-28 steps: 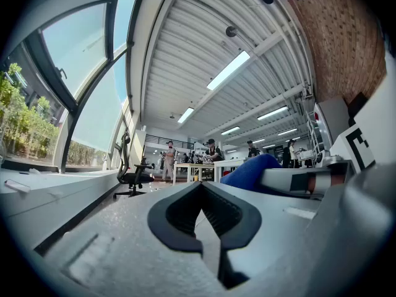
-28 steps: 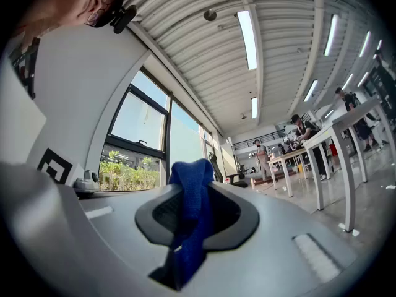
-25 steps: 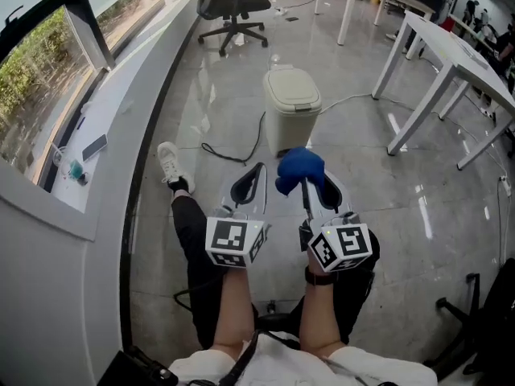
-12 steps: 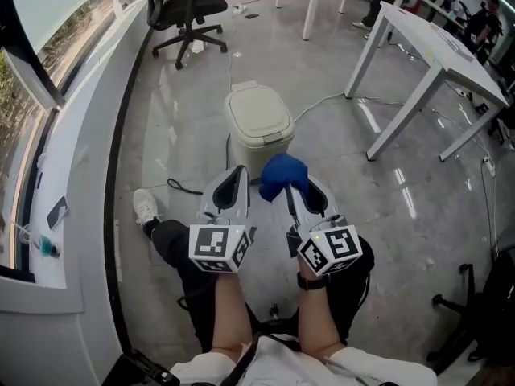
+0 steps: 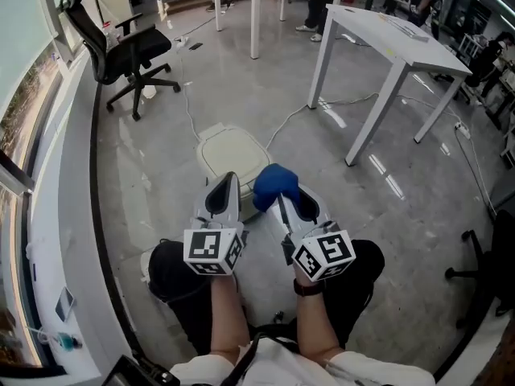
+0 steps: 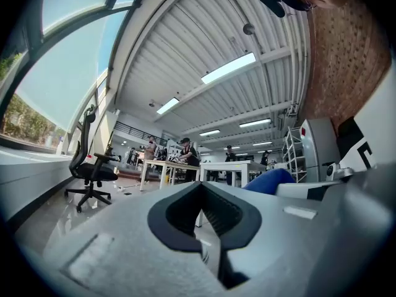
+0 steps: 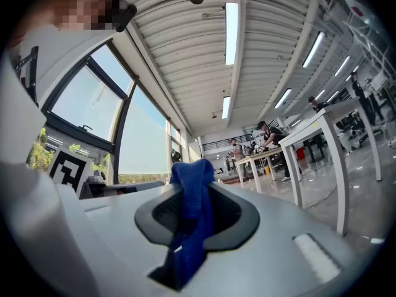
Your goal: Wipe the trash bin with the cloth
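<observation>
At mid-frame the right gripper (image 5: 286,206) clamps the bunched blue cloth (image 5: 273,185), ready to wipe the trash bin (image 5: 229,153) just above it. The left gripper (image 5: 226,190), jaws together and empty, sits alongside.

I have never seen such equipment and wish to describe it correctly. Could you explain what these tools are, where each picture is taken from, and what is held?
There is no robot: a person holds a two-jaw tool in each hand. The marker cubes are parts of these tools. The head view comes from a camera on the person's head, looking down at the left gripper and the right gripper. The other two views come from cameras on each gripper, looking along its jaws. The right gripper is shut on a blue cloth. The left gripper's jaws are together, with nothing between them. On the floor, beyond the grippers, stands a pale trash bin with its lid down. Farther off are an office chair and a white table.
</observation>
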`<state>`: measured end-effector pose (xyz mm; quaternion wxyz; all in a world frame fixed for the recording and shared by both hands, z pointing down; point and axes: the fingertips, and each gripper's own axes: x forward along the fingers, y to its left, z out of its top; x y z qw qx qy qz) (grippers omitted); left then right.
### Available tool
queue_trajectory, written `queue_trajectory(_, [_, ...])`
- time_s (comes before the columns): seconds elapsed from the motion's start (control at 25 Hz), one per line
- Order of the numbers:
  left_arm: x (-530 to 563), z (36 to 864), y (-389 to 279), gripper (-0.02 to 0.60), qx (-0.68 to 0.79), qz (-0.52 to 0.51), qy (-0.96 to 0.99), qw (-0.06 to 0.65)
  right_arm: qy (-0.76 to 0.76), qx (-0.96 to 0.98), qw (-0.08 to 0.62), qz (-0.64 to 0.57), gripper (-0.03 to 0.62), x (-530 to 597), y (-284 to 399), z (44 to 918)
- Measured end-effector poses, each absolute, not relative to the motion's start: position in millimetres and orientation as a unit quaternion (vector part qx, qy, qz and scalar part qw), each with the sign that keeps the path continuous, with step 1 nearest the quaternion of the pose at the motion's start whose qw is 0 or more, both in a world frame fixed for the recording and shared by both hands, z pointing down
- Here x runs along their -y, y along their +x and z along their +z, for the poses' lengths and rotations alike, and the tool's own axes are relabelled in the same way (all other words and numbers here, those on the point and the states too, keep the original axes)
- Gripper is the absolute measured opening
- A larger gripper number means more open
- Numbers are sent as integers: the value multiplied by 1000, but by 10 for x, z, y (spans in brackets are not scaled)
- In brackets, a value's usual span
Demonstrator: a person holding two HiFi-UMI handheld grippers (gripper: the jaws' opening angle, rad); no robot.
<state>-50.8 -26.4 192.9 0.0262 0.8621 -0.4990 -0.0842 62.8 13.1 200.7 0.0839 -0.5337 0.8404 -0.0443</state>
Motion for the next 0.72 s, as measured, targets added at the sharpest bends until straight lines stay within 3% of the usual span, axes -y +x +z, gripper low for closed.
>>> queue_trajectory(0.52, [929, 1935, -1028, -3, 393, -69, 917, 18, -665, -738, 106, -42, 69, 270, 248, 2110])
queue_trajectory(0.72, [1032, 1998, -1344, -3, 394, -82, 915, 36, -678, -731, 70, -40, 69, 406, -37, 2152])
